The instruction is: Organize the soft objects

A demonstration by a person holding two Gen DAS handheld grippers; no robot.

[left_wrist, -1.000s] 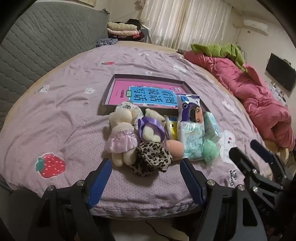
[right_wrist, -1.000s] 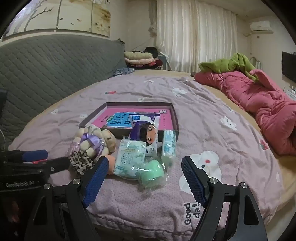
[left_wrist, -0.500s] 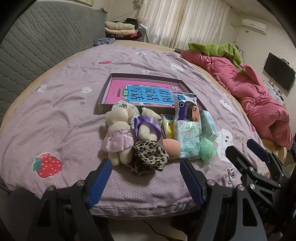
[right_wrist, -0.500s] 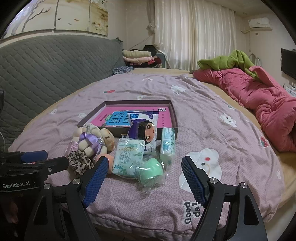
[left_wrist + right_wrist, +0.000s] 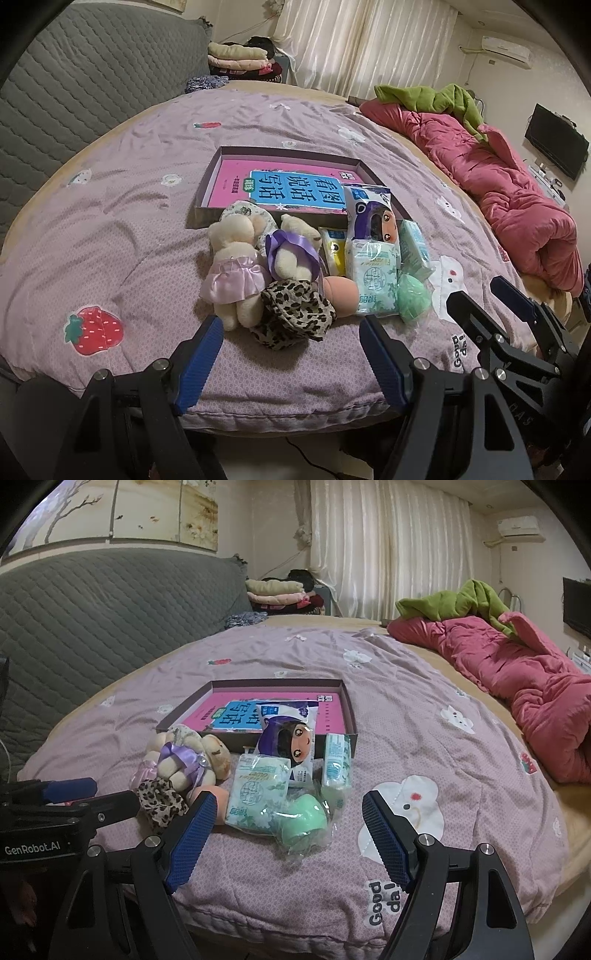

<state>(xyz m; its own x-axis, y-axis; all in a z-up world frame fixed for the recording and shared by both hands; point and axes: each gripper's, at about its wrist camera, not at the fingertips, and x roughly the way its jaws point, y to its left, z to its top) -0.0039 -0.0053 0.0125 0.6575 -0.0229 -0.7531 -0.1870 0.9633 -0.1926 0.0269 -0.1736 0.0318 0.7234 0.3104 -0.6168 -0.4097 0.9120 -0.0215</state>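
Note:
A pile of soft things lies on the purple bed in front of a shallow box holding a pink and blue book. It has two plush bears, a leopard-print cloth, a peach sponge, tissue packs, a cartoon-face pack and a green sponge in clear wrap. My left gripper is open and empty just before the leopard cloth. My right gripper is open and empty just before the green sponge.
A pink quilt with a green blanket lies along the bed's right side. A grey quilted headboard stands at the left. Folded clothes are stacked at the back. The bed's front edge is right under both grippers.
Both grippers have shifted slightly and tilted down a little, so the pile sits a touch higher and nearer in view. Both stay open. Nothing on the bed has moved.

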